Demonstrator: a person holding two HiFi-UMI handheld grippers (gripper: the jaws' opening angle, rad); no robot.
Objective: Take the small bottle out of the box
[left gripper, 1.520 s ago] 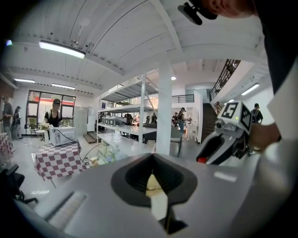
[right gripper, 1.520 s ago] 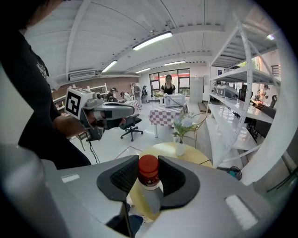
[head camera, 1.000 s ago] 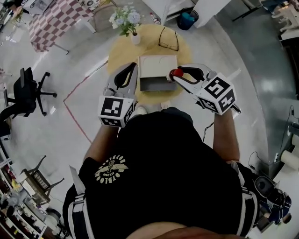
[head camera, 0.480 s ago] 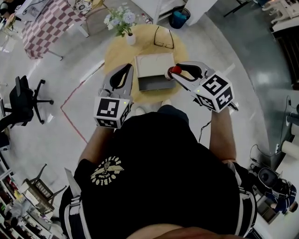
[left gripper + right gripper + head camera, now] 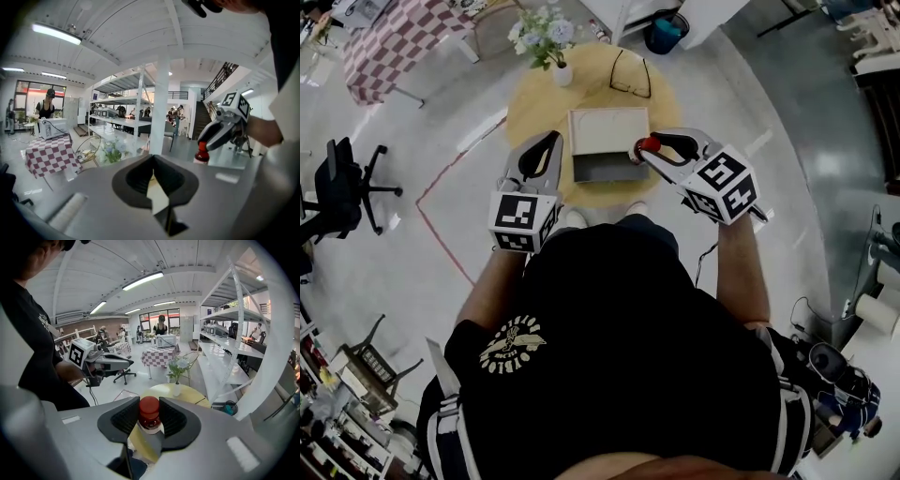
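A small bottle with a red cap [image 5: 651,145] [image 5: 149,412] sits between the pads of my right gripper [image 5: 645,148] [image 5: 150,414], which is shut on it. It hangs just off the right edge of the open box [image 5: 607,169], whose cream lid [image 5: 609,129] stands raised behind the grey inside. The box rests on a round yellow table [image 5: 534,105]. My left gripper [image 5: 551,139] [image 5: 152,161] is shut on nothing, left of the box. In the left gripper view the bottle [image 5: 202,153] shows under the right gripper [image 5: 215,136].
A vase of flowers [image 5: 546,37] and a pair of glasses [image 5: 630,75] lie at the table's far side. Around it are an office chair [image 5: 347,183], a checked table [image 5: 403,37], a blue bin [image 5: 667,33] and red floor tape [image 5: 441,216].
Both grippers have sunk a little toward the table. The bottle stays gripped in the right gripper beside the box's right edge. The left gripper stays shut.
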